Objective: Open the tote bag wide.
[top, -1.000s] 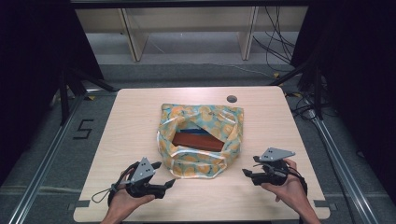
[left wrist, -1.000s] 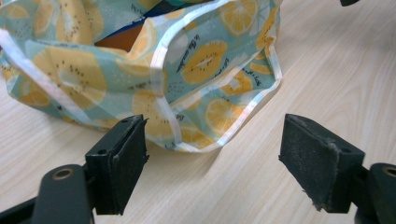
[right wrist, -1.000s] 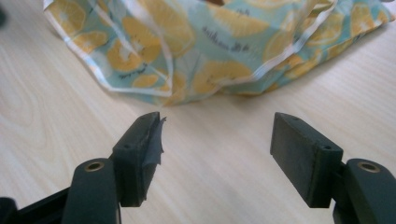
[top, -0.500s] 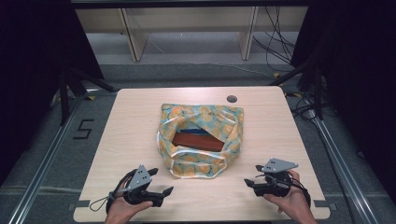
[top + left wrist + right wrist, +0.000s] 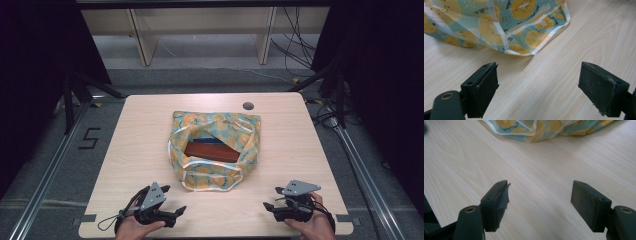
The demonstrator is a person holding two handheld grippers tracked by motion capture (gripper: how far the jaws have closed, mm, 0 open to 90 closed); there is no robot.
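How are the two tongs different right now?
The left tongs sit closer to the fruit-print bag; the right tongs sit farther from it. The left tongs have a cable loop trailing beside the hand; the right tongs' cable runs back by the wrist. Both are open, empty, and low over the table.

Two black handheld grippers, left (image 5: 172, 214) and right (image 5: 271, 206), grey three-cornered top plates, trailing black cables.

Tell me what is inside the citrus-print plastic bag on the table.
Through the mouth of the teal, orange-slice-patterned plastic bag a flat reddish-brown rectangular item shows, with a blue edge behind it. The bag's folds cover the rest.
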